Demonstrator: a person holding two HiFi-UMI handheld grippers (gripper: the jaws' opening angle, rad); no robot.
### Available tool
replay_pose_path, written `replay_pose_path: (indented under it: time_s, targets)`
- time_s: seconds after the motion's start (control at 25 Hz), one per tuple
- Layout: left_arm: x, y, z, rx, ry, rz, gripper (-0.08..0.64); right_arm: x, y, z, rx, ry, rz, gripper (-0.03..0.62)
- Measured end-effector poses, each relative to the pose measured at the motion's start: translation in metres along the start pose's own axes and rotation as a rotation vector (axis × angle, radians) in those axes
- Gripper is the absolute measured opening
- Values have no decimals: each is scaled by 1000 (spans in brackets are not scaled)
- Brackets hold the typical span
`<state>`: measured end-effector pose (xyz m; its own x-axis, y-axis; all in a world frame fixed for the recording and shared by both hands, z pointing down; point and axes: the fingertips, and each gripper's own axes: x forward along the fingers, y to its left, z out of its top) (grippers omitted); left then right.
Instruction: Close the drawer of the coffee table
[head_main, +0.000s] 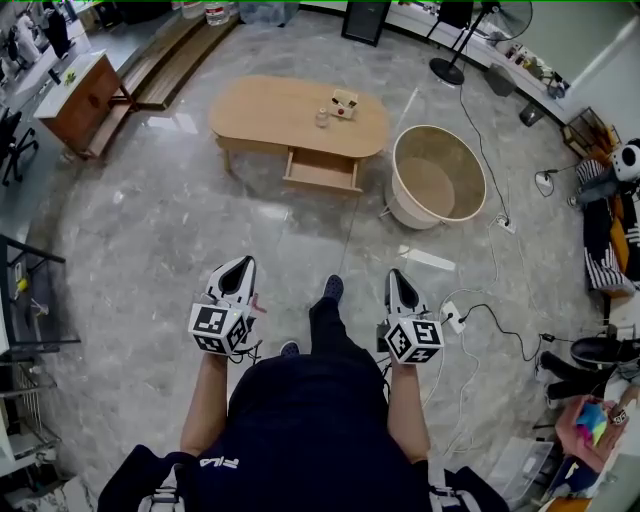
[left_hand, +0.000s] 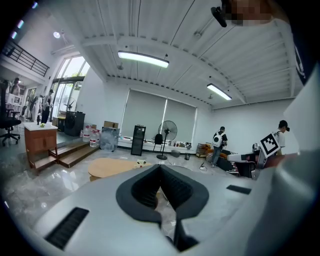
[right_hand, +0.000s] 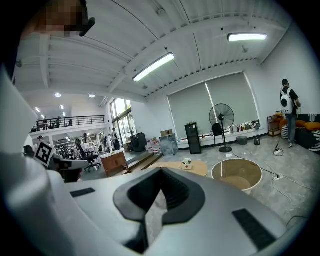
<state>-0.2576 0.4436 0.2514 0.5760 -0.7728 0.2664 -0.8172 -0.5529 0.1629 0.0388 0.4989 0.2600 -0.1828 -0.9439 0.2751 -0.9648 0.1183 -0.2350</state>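
Note:
The oval wooden coffee table (head_main: 290, 112) stands on the grey floor a few steps ahead of me. Its drawer (head_main: 322, 171) is pulled out toward me under the front edge. A small white box (head_main: 345, 100) and a little jar (head_main: 322, 118) sit on the tabletop. My left gripper (head_main: 238, 270) and right gripper (head_main: 400, 284) are held at waist height, far short of the table, both shut and empty. The left gripper view shows the left gripper (left_hand: 160, 168) with the table (left_hand: 112, 168) beyond it. The right gripper view shows the right gripper (right_hand: 161, 171) and the table (right_hand: 186, 167).
A big round wooden tub (head_main: 437, 176) stands just right of the table. Cables and a power strip (head_main: 455, 318) lie on the floor at my right. A fan stand (head_main: 449, 68) is behind the table, a wooden cabinet (head_main: 80, 98) at far left. People (left_hand: 218, 143) stand at the room's right side.

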Motion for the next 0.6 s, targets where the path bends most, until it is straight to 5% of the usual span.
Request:
replay_pose_path:
  time_s: [0.6]
  targets:
    - [119, 15, 28, -15, 38, 15, 25, 95, -69, 35, 19, 54, 17, 26]
